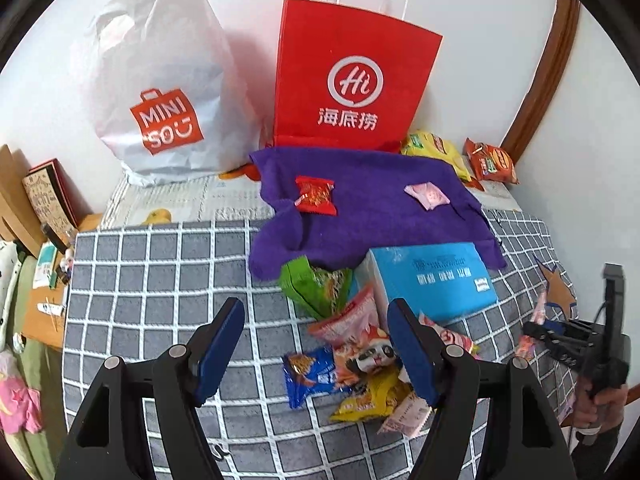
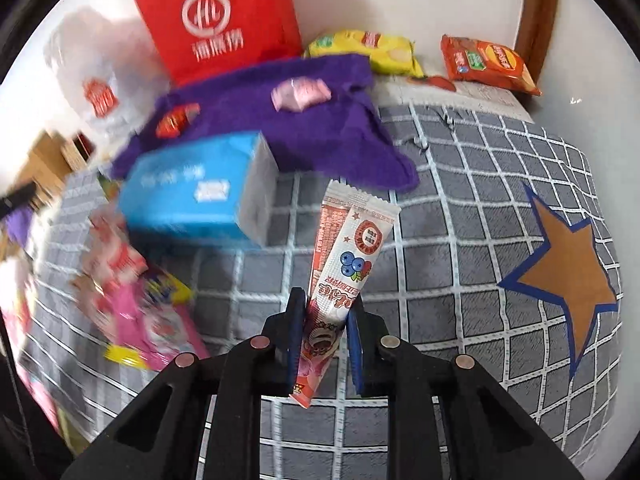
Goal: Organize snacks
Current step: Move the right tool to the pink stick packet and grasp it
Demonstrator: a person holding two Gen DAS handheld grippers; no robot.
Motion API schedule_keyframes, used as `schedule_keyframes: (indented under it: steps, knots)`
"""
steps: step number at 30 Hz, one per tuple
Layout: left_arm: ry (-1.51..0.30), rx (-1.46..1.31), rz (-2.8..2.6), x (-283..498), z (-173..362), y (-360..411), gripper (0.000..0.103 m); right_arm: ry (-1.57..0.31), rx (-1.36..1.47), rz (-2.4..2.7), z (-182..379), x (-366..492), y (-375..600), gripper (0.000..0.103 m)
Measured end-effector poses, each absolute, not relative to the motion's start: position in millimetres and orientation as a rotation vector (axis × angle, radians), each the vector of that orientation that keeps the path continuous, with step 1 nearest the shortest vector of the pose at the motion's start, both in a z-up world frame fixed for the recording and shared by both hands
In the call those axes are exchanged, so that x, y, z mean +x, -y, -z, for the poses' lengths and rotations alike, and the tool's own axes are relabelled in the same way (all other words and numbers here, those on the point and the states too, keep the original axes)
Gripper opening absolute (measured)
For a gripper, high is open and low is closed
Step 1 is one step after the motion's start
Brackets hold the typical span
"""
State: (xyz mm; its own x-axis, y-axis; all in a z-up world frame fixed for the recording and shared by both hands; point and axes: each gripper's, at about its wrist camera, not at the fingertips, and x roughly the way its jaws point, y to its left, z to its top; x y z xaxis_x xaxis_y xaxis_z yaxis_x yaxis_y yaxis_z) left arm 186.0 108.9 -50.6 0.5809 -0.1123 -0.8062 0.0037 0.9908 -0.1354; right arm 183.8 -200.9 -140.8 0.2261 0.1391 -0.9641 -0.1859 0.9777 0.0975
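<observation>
Snacks lie in a loose heap (image 1: 360,364) on the grey checked cover (image 1: 160,280), just beside the near end of the blue box (image 1: 432,280). My left tongs (image 1: 316,356) hang over that heap with their blue pads apart and nothing between them. My right tongs (image 2: 324,344) are clamped together on 1 long stick sachet (image 2: 348,256) with berries printed on it, its free end pointing up and away from me, clear of the cover. A purple towel (image 1: 372,208) is spread toward the far edge, against the red paper bag (image 1: 352,76), with 1 red sweet (image 1: 314,195) and 1 pink sweet (image 1: 426,195) resting on it, well apart. 2 crisp packets, yellow (image 2: 376,50) and orange (image 2: 488,64), sit in the far right corner.
</observation>
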Motion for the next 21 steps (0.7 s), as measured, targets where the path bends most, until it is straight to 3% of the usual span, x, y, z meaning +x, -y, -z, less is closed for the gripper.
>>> schedule_keyframes:
  steps: [6,10,12,15,21]
  knots:
    - [-0.958,-0.12,0.065,173.9,56.6,-104.3,0.072,-1.31,-0.011,-0.275,167.6,176.3,184.1,0.024]
    - [-0.957,-0.128,0.055,163.7,59.5,-110.8,0.072,-1.257,0.023,-0.22,164.0,163.7,192.1,0.035]
    - [-0.964,-0.142,0.054,161.6,62.5,-114.7,0.072,-1.259,0.047,-0.232,168.4,158.9,195.2,0.035]
    - [-0.98,-0.156,0.04,160.1,69.4,-120.4,0.072,-1.269,0.014,-0.203,178.7,157.2,195.2,0.024]
    - [-1.005,-0.18,0.025,155.4,88.3,-128.2,0.072,-1.219,0.035,-0.209,178.8,153.7,197.7,0.024]
